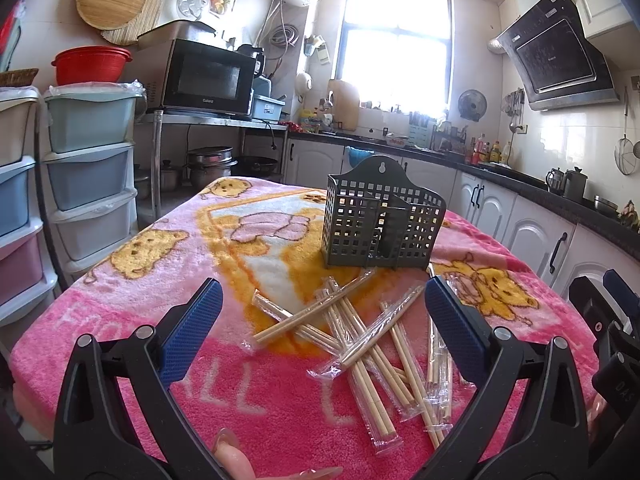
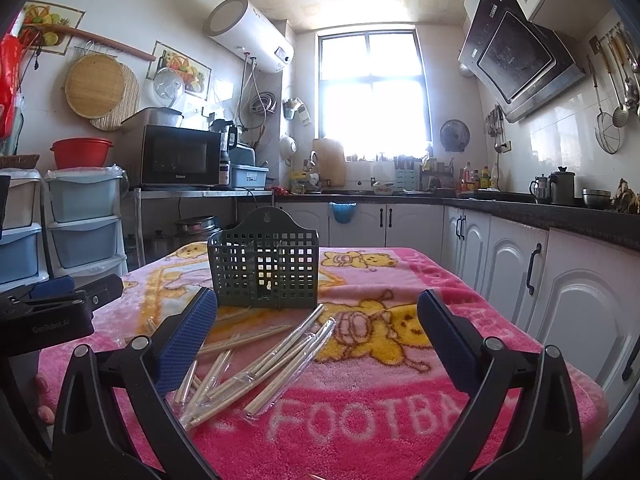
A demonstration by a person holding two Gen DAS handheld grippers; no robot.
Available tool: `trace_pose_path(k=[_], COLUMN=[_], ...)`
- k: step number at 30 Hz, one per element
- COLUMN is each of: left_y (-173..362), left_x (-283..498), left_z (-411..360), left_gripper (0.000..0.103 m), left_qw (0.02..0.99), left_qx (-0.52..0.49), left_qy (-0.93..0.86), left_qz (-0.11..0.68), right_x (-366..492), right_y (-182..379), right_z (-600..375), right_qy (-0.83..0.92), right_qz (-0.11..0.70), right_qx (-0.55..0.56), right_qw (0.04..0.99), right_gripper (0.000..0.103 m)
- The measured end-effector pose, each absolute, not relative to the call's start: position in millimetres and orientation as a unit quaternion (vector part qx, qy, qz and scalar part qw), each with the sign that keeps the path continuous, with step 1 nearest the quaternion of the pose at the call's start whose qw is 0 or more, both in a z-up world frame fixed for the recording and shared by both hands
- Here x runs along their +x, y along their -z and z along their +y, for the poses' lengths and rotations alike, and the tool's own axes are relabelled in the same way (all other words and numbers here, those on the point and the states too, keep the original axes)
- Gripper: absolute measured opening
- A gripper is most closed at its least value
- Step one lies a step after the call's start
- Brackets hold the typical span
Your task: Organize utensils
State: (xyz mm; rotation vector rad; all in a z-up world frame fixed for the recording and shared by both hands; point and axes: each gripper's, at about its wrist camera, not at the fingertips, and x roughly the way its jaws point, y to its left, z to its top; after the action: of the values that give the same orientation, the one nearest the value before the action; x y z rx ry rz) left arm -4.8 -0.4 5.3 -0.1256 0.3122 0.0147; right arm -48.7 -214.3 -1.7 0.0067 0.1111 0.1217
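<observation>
A dark green perforated utensil holder (image 1: 382, 220) stands upright on the pink blanket; it also shows in the right wrist view (image 2: 265, 268). Several pairs of wooden chopsticks in clear plastic sleeves (image 1: 372, 344) lie scattered in front of it, seen also in the right wrist view (image 2: 256, 368). My left gripper (image 1: 324, 300) is open and empty, just above and short of the pile. My right gripper (image 2: 316, 312) is open and empty, to the right of the pile, also visible at the right edge of the left wrist view (image 1: 608, 320).
The table is covered by a pink bear-print blanket (image 1: 140, 300). Plastic drawer towers (image 1: 88, 168) stand at left. A microwave (image 1: 204, 76) sits on a metal rack behind. White cabinets and a dark counter (image 2: 560, 248) run along the right.
</observation>
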Motion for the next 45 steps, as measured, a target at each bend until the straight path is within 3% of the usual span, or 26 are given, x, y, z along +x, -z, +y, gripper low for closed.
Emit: trace_pose_path(k=[26,45], left_y=[-4.6,-16.9], left_x=[-5.8,34.5], left_z=[-2.6,38.6], left_gripper=[0.094,0.094], left_qw=[0.984,0.976], left_qx=[-0.065,-0.100], left_qy=[-0.002,0.013], left_qz=[0.164,0.193], right_x=[-42.1,2.2], right_y=[5.6,-5.0], right_z=[-210.9,-200.7], right_qy=[-0.067,-0.120], right_qz=[0.064,0.123], right_qx=[-0.003,-0.018], right_qw=[0.996,0.985], right_gripper=[0.097,0.097])
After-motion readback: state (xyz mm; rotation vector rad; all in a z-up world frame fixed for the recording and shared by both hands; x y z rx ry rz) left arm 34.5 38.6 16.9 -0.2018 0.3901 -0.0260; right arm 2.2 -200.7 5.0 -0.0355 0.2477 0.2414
